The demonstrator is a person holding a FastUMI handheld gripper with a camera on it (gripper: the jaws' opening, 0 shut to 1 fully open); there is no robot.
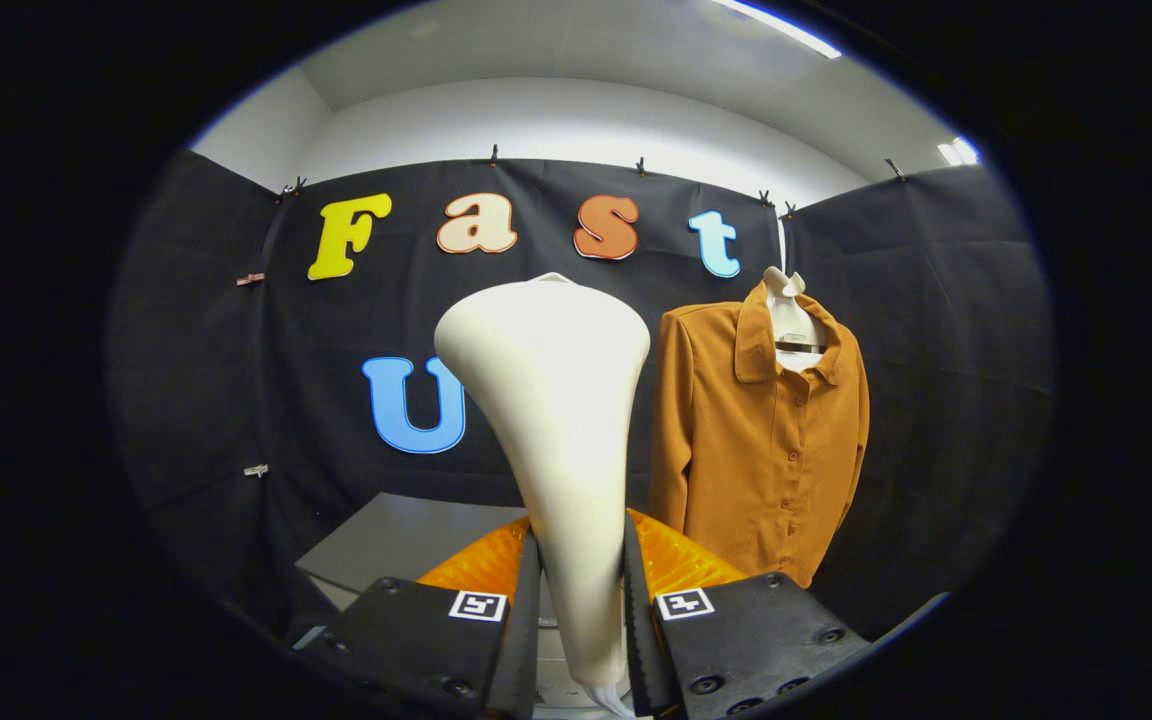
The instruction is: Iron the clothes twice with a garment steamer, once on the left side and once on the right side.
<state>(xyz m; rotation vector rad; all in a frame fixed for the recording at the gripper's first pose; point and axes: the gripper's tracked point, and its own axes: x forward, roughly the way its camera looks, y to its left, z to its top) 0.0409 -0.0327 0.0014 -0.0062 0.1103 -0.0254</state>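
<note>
While the hand-held gripper (581,610) pinches the cream steamer head (556,400) upright, an orange shirt (761,440) hangs beyond.

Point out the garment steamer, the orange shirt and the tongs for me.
garment steamer (551,400): gripper view, on the wide cream head rising between the fingers.
orange shirt (761,460): gripper view, on the buttoned front, beyond the fingers.
tongs (581,600): gripper view, midway between the fingers, both pressed on the steamer's handle.
</note>
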